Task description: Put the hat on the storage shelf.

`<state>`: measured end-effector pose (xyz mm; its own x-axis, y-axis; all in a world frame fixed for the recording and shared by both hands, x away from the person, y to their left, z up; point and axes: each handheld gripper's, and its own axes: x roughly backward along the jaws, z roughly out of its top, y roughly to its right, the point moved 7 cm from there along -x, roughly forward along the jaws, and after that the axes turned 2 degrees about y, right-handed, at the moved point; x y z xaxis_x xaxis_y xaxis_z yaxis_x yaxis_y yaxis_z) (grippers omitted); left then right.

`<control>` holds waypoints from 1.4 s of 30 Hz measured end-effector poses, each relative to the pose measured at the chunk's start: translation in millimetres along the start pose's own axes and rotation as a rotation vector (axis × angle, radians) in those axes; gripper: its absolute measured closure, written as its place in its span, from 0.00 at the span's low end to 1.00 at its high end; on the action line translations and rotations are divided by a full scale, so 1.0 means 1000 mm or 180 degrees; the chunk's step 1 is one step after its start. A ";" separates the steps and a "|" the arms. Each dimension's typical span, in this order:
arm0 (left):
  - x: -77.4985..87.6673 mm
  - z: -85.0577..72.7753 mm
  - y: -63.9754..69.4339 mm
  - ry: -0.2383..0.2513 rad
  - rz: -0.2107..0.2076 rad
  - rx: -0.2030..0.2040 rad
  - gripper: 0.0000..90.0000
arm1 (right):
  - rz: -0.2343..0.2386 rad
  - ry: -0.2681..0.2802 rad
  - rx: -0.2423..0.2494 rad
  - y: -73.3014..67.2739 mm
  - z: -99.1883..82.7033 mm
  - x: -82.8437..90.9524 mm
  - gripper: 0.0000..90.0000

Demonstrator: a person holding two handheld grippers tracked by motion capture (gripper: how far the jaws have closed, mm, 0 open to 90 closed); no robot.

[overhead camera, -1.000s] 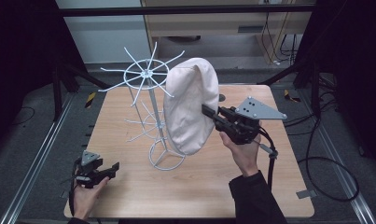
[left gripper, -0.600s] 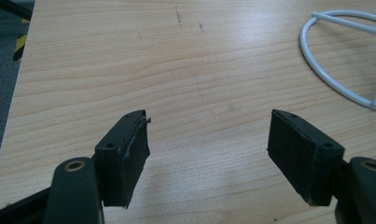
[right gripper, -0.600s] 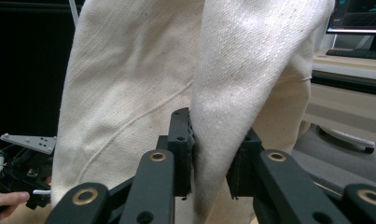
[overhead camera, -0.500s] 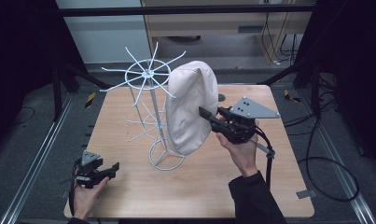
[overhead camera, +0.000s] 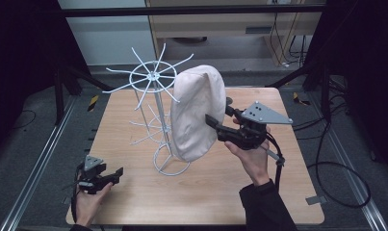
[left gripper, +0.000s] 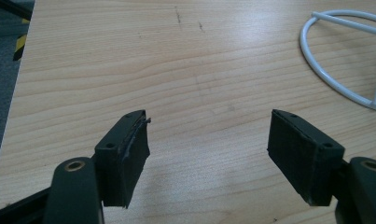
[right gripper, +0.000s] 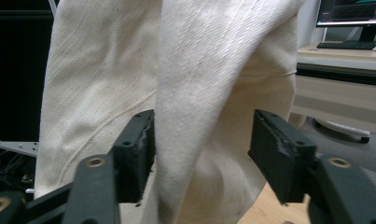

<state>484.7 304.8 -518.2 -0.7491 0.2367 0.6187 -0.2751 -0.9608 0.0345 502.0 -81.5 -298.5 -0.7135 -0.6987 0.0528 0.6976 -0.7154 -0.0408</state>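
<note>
While the pale wooden table (overhead camera: 134,120) carries a white wire hat stand (overhead camera: 155,103) near its middle, the cream cloth hat (overhead camera: 197,113) hangs from a spoke on the stand's right side; it looks light, soft and floppy, best pinched at a fold of its cloth. Seen from the right gripper view, the right hand-held gripper (right gripper: 199,144) has its jaws parted around such a fold (right gripper: 195,116), not yet closed. By the table's near left corner, the left hand-held gripper (left gripper: 206,154) gapes wide over bare wood.
</note>
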 end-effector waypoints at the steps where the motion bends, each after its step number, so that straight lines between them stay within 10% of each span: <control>1: 0.000 0.000 0.000 -0.0003 0.0001 -0.0001 0.32 | -0.0004 0.0013 -0.0008 0.000 0.000 0.002 0.41; 25: 0.001 -0.001 0.000 -0.0011 0.0005 -0.0004 0.32 | 0.0023 0.0006 -0.0001 -0.011 -0.014 0.041 0.18; 42: 0.002 0.000 0.000 0.0027 0.0011 0.0005 0.32 | -0.0287 -0.0210 -0.0062 0.016 -0.053 0.067 0.14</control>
<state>483.6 305.1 -516.8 -0.7551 0.2347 0.6122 -0.2717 -0.9618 0.0336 461.8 -139.7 -348.5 -0.7670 -0.6298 0.1227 0.6287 -0.7759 -0.0524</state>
